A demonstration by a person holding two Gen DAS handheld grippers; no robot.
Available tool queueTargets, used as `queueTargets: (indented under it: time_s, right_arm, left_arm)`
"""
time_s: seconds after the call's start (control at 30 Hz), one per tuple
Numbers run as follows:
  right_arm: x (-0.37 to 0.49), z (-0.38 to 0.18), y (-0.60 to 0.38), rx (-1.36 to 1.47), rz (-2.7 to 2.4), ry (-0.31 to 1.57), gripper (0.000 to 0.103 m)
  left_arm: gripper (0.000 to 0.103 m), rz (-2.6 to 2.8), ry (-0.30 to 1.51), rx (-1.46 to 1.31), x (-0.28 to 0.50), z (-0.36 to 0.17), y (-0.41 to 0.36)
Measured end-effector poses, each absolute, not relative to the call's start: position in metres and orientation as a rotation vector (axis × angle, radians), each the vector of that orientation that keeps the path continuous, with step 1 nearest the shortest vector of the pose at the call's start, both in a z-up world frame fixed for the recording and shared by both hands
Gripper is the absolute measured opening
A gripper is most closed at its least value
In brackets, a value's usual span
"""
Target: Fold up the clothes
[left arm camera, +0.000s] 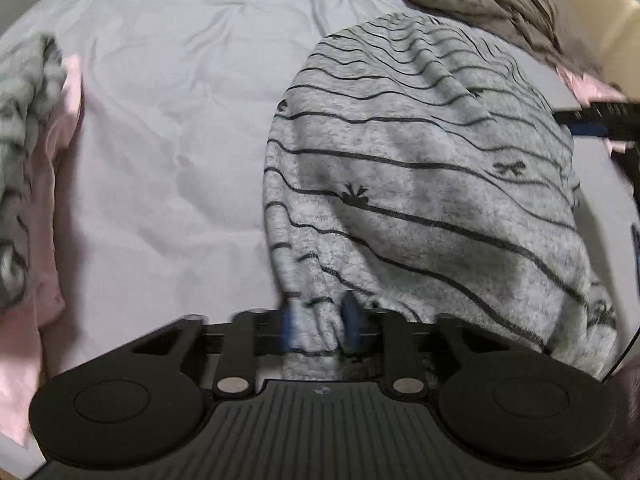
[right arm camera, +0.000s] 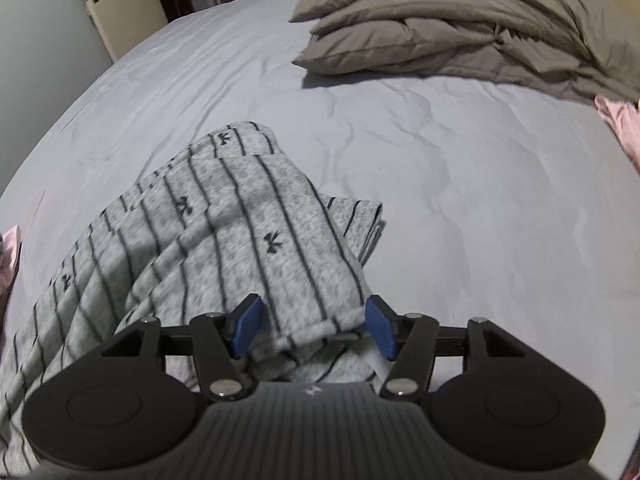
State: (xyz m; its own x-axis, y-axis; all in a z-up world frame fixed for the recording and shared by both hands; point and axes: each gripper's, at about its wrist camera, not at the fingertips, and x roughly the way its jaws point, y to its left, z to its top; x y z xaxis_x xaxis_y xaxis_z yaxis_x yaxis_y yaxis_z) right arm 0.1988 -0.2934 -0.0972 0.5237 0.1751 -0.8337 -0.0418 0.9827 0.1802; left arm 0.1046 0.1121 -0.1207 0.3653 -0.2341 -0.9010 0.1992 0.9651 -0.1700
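Observation:
A grey garment with thin dark stripes and small dark motifs (left arm camera: 420,184) lies bunched on the pale lilac bed sheet (left arm camera: 172,120). My left gripper (left arm camera: 320,328) is shut on a fold at its near edge, and cloth fills the narrow gap between the blue pads (left arm camera: 352,322). In the right wrist view the same garment (right arm camera: 224,240) is partly folded over itself. My right gripper (right arm camera: 314,328) stands open around its near hem, with the blue pads (right arm camera: 248,326) wide apart and not pressing the cloth. The right gripper's black body (left arm camera: 600,120) also shows at the left wrist view's right edge.
A folded brown duvet (right arm camera: 452,28) lies at the far end of the bed sheet (right arm camera: 480,208). Pink clothing (left arm camera: 60,168) and another grey patterned piece (left arm camera: 24,96) are heaped at the left. More pink cloth (right arm camera: 620,124) sits at the right. A door (right arm camera: 52,16) stands beyond the bed.

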Motion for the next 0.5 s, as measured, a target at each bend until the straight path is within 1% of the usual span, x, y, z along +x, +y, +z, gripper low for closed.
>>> queueTargets:
  time_s: [0.03, 0.07, 0.1, 0.13, 0.17, 0.4, 0.5]
  right_arm:
    - [0.203, -0.101, -0.294, 0.164, 0.132, 1.023, 0.059]
    - [0.205, -0.104, -0.294, 0.184, 0.135, 1.032, 0.039]
    - [0.208, -0.106, -0.295, 0.202, 0.14, 1.042, 0.026]
    - [0.209, -0.107, -0.294, 0.213, 0.143, 1.048, 0.017]
    - [0.21, -0.105, -0.293, 0.212, 0.14, 1.045, 0.013]
    - [0.186, -0.065, -0.286, 0.16, 0.205, 0.987, 0.01]
    - [0.164, -0.049, -0.281, 0.124, 0.267, 0.987, 0.01]
  left_arm:
    - [0.006, -0.271, 1.158, -0.024, 0.104, -0.119, 0.112]
    - [0.006, -0.265, 1.146, -0.02, 0.103, -0.116, 0.113]
    - [0.005, -0.258, 1.134, -0.016, 0.103, -0.113, 0.114]
    - [0.003, -0.251, 1.12, -0.011, 0.102, -0.109, 0.115]
    - [0.003, -0.237, 1.098, 0.0, 0.102, -0.103, 0.115]
    - [0.003, -0.087, 0.819, 0.011, 0.09, -0.028, 0.144]
    - [0.003, -0.049, 0.748, -0.025, 0.079, 0.0, 0.16]
